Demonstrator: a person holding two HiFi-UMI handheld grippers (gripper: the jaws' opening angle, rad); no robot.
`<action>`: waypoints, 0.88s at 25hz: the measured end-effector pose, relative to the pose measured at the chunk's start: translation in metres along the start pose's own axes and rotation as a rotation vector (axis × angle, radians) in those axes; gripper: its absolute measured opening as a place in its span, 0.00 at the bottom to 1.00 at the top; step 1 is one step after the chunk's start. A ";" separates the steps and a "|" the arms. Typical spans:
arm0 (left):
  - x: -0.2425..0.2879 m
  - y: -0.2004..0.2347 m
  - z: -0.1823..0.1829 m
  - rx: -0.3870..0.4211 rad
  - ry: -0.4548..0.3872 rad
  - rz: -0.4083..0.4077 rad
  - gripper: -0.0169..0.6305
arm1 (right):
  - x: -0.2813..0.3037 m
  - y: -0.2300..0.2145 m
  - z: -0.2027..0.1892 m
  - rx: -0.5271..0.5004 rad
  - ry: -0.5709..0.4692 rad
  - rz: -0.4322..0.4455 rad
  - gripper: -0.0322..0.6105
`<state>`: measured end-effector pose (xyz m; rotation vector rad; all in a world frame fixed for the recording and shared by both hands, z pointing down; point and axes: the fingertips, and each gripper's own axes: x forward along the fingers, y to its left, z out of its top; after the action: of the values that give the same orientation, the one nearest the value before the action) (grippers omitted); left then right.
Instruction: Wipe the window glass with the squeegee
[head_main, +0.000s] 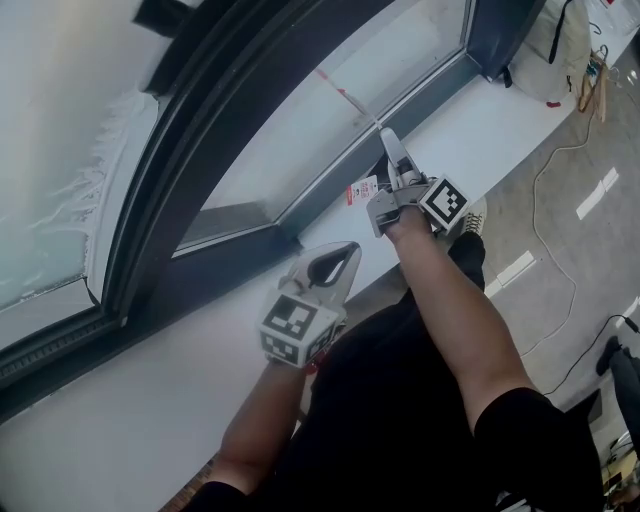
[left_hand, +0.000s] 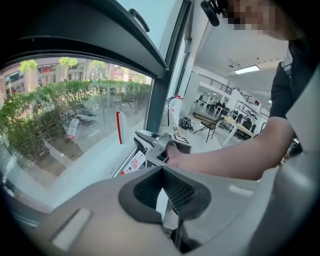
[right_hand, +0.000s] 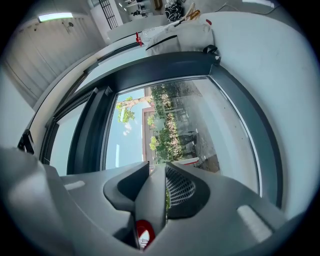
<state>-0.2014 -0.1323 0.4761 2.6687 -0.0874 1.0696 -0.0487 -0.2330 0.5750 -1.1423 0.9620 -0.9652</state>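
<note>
The right gripper (right_hand: 159, 168) is seen with its jaws clamped on the grey handle of the squeegee (right_hand: 151, 200), which is gripped near its end, probably so that the head can be reached out to the pane. The handle's long axis is laid along the gripper's own line and is pointed away from the person, at the window glass (right_hand: 165, 120) low down near the frame. Its blade cannot be made out. A red-and-white tag (head_main: 362, 190) is hung beside it. The left gripper (left_hand: 162, 170) is held lower over the white sill (head_main: 500, 130), jaws together on nothing, apparently spare.
</note>
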 end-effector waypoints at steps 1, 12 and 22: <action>-0.001 0.000 0.001 -0.002 0.002 -0.002 0.03 | 0.000 -0.001 -0.002 -0.001 0.006 -0.002 0.25; 0.000 0.002 -0.001 -0.014 0.013 0.004 0.03 | 0.000 -0.004 -0.020 0.019 0.043 0.001 0.25; 0.023 -0.007 0.010 -0.025 0.045 -0.002 0.03 | -0.004 -0.001 0.013 0.004 0.029 0.016 0.25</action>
<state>-0.1768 -0.1271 0.4828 2.6201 -0.0890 1.1198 -0.0378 -0.2260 0.5782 -1.1184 0.9913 -0.9725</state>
